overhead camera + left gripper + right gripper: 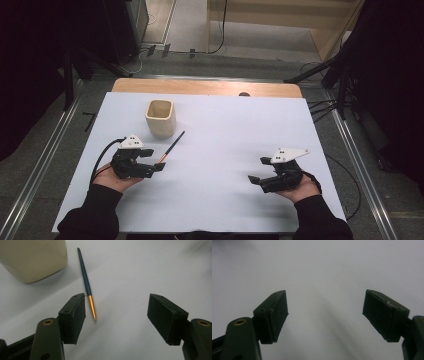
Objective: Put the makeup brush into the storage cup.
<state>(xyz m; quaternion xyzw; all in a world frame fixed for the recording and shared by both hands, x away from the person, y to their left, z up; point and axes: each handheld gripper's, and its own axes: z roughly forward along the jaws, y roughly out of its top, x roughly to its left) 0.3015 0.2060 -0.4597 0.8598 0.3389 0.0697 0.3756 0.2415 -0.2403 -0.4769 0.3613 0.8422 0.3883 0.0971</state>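
A thin paintbrush (85, 280) lies flat on the white counter (225, 145), just beside a cream cup (160, 118). The left tongs (116, 315), released and spread wide, sit at its gold ferrule; centre them over the handle before closing. The right tongs (324, 315), also released, rest well apart from the cup.

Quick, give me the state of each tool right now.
Left tool: open, holding nothing; the brush lies on the table beside its jaw.
Right tool: open, holding nothing.

The pen (85, 275) is dark teal with a gold tip. Beside it, the cup (160, 118) is plain cream. The surface (225, 150) is plain white, with a bare wood strip beyond the cup. Both grippers' jaws are black.
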